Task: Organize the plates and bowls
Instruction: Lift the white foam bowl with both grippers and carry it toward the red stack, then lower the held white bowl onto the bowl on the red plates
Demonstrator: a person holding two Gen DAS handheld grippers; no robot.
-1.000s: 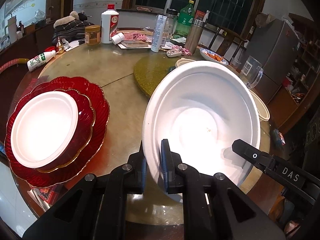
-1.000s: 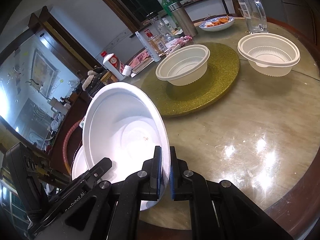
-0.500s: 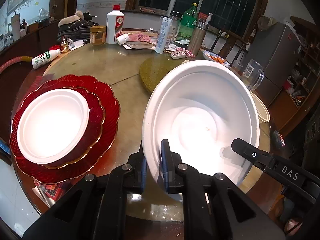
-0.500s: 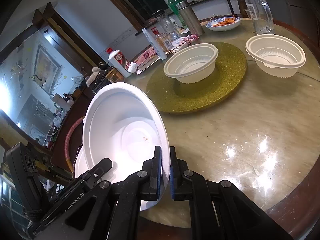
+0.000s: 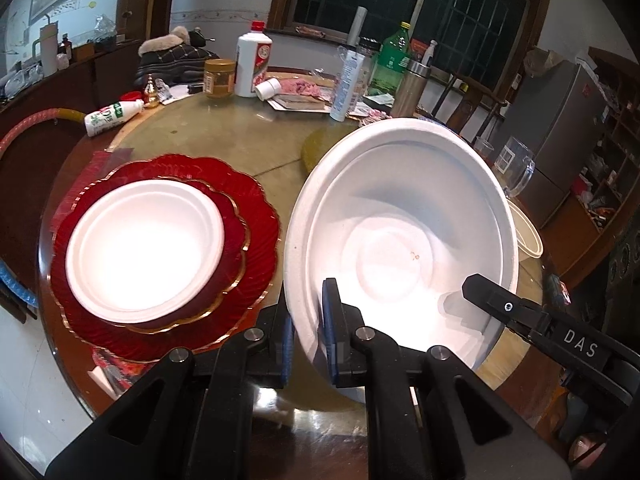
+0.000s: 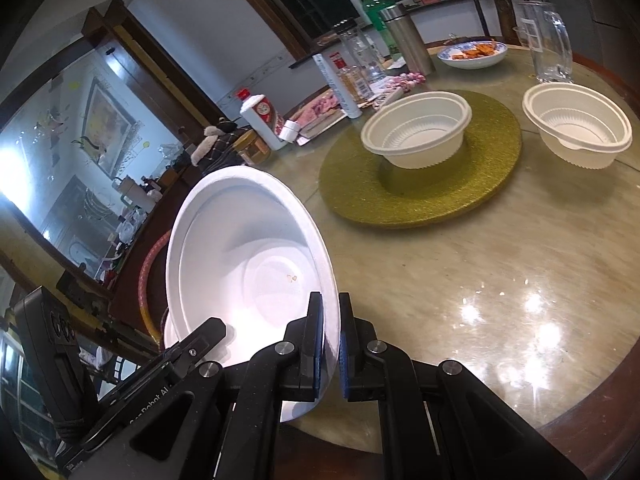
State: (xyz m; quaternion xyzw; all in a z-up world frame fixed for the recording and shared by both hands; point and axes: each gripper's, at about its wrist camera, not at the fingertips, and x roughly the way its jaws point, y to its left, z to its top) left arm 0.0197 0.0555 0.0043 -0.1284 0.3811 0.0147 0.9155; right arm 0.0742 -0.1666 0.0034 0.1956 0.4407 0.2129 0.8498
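A large white foam bowl [image 5: 400, 240] hangs tilted above the round table, held by both grippers. My left gripper [image 5: 308, 312] is shut on its left rim. My right gripper [image 6: 331, 314] is shut on the opposite rim, and one of its fingers [image 5: 516, 312] shows in the left wrist view. Left of the held bowl, a white foam plate [image 5: 144, 244] rests on a small red scalloped plate [image 5: 234, 220], which sits on a larger red one [image 5: 256, 200]. Two ribbed white bowls stand farther off: one [image 6: 416, 128] on a gold mat [image 6: 420, 204], the other [image 6: 576, 124] on the bare tabletop.
Bottles, a jar [image 5: 219, 78], a steel flask [image 6: 408, 40] and a dish of food [image 6: 472, 54] crowd the far side of the table. A glass jug [image 6: 548, 48] stands at the right edge. A red hose [image 5: 24, 132] curves beside the table on the left.
Both grippers have carried the white bowl to the left, toward the red plate stack, which now lies closer beside it. The ribbed bowls have slid right in the right wrist view. Both grips are unchanged.
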